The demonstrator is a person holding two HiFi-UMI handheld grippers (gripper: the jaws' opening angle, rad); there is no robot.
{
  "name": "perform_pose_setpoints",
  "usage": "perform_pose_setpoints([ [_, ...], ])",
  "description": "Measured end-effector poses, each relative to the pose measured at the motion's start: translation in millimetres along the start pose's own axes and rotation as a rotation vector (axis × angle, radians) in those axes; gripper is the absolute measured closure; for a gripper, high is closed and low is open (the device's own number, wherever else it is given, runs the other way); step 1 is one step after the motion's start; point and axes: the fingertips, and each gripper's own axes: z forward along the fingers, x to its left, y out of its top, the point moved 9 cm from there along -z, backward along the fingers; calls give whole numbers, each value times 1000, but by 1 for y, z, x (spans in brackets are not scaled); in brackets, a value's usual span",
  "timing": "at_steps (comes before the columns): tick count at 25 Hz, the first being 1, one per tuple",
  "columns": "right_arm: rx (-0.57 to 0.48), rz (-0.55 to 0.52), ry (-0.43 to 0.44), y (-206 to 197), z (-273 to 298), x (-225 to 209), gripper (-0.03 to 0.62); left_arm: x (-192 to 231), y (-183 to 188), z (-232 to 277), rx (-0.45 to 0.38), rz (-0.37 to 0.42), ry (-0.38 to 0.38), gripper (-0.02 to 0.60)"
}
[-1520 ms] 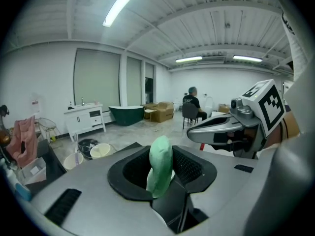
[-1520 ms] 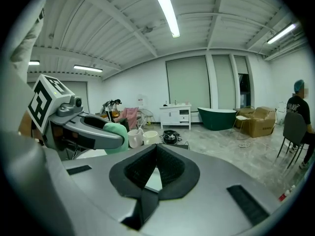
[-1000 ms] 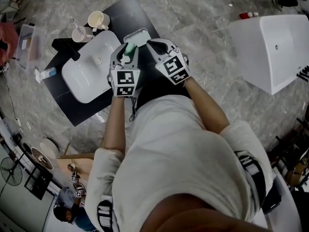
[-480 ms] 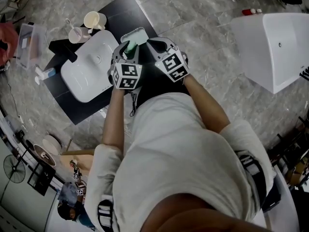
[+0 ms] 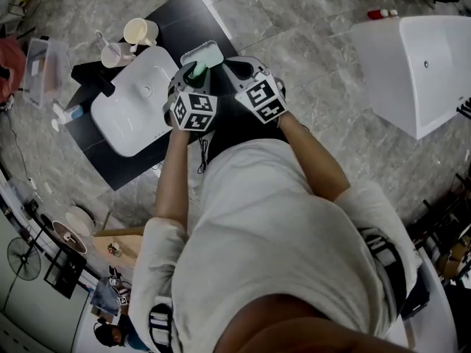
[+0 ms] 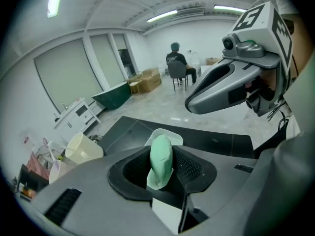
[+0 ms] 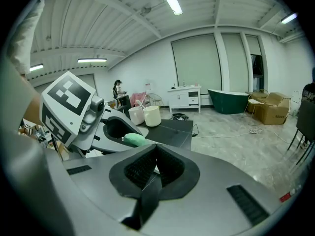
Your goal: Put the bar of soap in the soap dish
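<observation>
**Soap clamped in left gripper, over the dish edge**

Left gripper has its jaws partway apart, pads pressing on both flat faces of the green bar of soap; the bar stands on edge, its top poking up past the pads. In the head view the soap sits at the near end of the white soap dish; in the left gripper view the dish rim shows right behind the bar; can't tell if the bar touches the dish. Right gripper has its jaws together with nothing between them; in the head view it sits just beside the left one, at the dish's right. The dish stands on a black table beside a white basin; a cream cup and a paler cup stand beyond the basin. White bathtub on the floor, well off to the right.
</observation>
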Motion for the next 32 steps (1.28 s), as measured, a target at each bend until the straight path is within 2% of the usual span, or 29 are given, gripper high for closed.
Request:
perform_pose_setpoints([
  [21, 12, 18, -25, -7, -2, -8, 600, -6, -3, 23, 80, 61, 1, 437],
  [32, 14, 16, -26, -8, -5, -14, 600, -3, 1, 30, 81, 28, 29, 437],
])
